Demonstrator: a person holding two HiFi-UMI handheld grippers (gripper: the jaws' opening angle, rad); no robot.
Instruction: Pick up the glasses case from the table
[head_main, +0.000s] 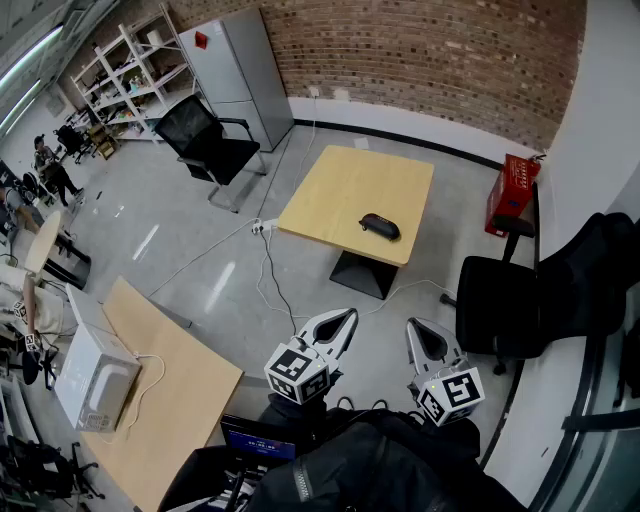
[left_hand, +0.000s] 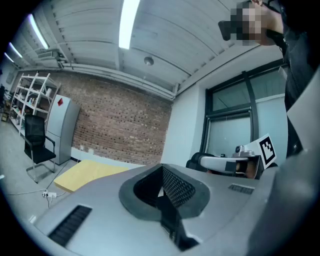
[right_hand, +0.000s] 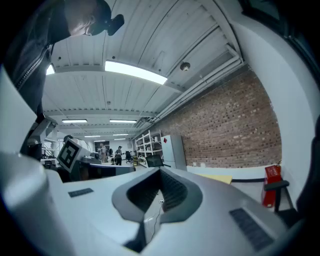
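The glasses case (head_main: 380, 226) is a dark oval lying near the front right edge of the light wooden table (head_main: 340, 190), seen in the head view. Both grippers hang low in that view, well short of the table and over the floor. My left gripper (head_main: 350, 313) has its jaws together and nothing in them. So does my right gripper (head_main: 411, 323). The left gripper view shows its shut tips (left_hand: 162, 167) with the table (left_hand: 95, 172) far off to the left. In the right gripper view, the tips (right_hand: 160, 170) meet and a strip of the table (right_hand: 220, 177) lies beyond. Neither gripper view shows the case.
A black office chair (head_main: 212, 140) and a grey cabinet (head_main: 240, 75) stand beyond the table on the left. A red box (head_main: 515, 190) and another black chair (head_main: 510, 310) are on the right. Cables (head_main: 270, 270) trail across the floor. A white microwave (head_main: 95, 380) sits on a nearer wooden table (head_main: 190, 390).
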